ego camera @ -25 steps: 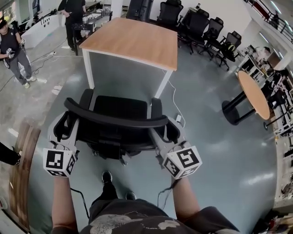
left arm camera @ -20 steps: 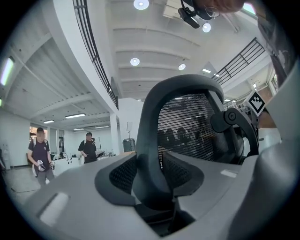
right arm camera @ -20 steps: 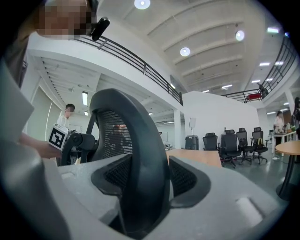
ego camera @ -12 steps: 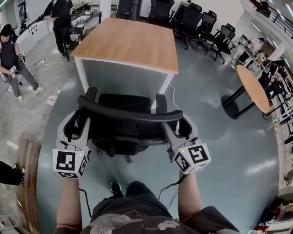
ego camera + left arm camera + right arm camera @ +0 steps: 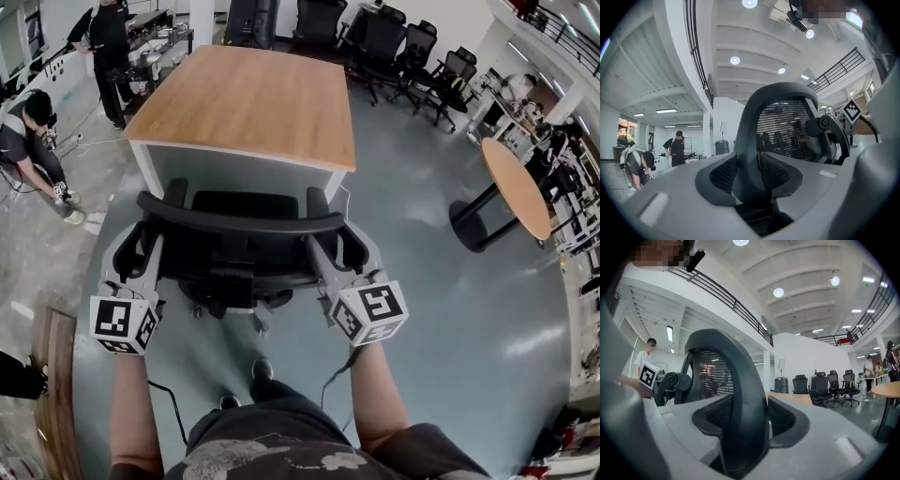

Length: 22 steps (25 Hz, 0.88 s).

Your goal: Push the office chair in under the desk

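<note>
Matt black plastic, wood grain, shiny floor.
The chair [image 5: 239,223] has a smooth, matt black plastic frame and a fine, see-through black mesh [image 5: 780,126] back. The desk [image 5: 253,103] top is warm wood grain with a satin finish, on smooth white legs [image 5: 148,172]. The round table [image 5: 520,187] top looks like the same wood. The grey floor [image 5: 441,309] is smooth and glossy, mirroring the lights.

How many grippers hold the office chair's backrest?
2: left gripper on the backrest at its left end, right gripper at its right end; both have just been closing on it.
</note>
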Available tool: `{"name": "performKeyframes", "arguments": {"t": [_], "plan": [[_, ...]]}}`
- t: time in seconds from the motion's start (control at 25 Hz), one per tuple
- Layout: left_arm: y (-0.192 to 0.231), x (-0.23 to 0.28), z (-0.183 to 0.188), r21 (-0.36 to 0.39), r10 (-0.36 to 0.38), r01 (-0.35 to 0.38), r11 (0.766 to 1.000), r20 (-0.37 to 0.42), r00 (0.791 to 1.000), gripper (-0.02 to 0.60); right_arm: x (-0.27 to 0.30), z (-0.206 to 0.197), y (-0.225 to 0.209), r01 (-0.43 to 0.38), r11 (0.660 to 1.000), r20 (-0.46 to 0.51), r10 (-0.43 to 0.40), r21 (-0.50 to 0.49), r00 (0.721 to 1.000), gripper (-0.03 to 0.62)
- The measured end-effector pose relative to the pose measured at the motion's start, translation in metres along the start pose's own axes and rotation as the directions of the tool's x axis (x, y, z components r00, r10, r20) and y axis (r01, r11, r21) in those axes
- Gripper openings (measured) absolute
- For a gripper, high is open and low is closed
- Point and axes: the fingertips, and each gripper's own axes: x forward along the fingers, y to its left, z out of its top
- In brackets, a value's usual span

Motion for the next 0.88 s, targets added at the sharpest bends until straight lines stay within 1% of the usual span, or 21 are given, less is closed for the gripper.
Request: {"name": "performKeyframes", "arguments": {"t": [0.08, 0.28, 0.48, 0.68, 0.88], "plan": [[0.006, 0.016, 0.002, 0.005, 0.007, -0.007, 1.000, 0.003, 1.000, 0.161, 0.015, 0.002, -0.008, -0.007, 1.000, -0.003, 0.007, -0.008, 1.000, 0.224], [0.028, 0.091, 0.000, 0.015, 0.025, -0.025, 1.000, 0.006, 1.000, 0.161, 0.081, 0.007, -0.049, -0.009, 1.000, -0.012, 0.009, -0.008, 1.000, 0.224], [0.052, 0.134, -0.005, -0.005, 0.006, -0.006, 1.000, 0.005, 1.000, 0.161, 0.126, 0.008, -0.065, -0.002, 1.000, -0.007, 0.002, -0.006, 1.000, 0.224], [0.072, 0.170, -0.012, 0.011, -0.005, 0.004, 1.000, 0.008, 1.000, 0.161, 0.160, 0.004, -0.074, 0.015, 1.000, -0.012, -0.015, 0.000, 1.000, 0.224], [0.089, 0.213, -0.008, 0.014, -0.047, 0.047, 0.999, 0.019, 0.999, 0.159, 0.189, 0.014, -0.089, 0.059, 0.998, -0.003, -0.059, -0.003, 0.998, 0.225]]}}
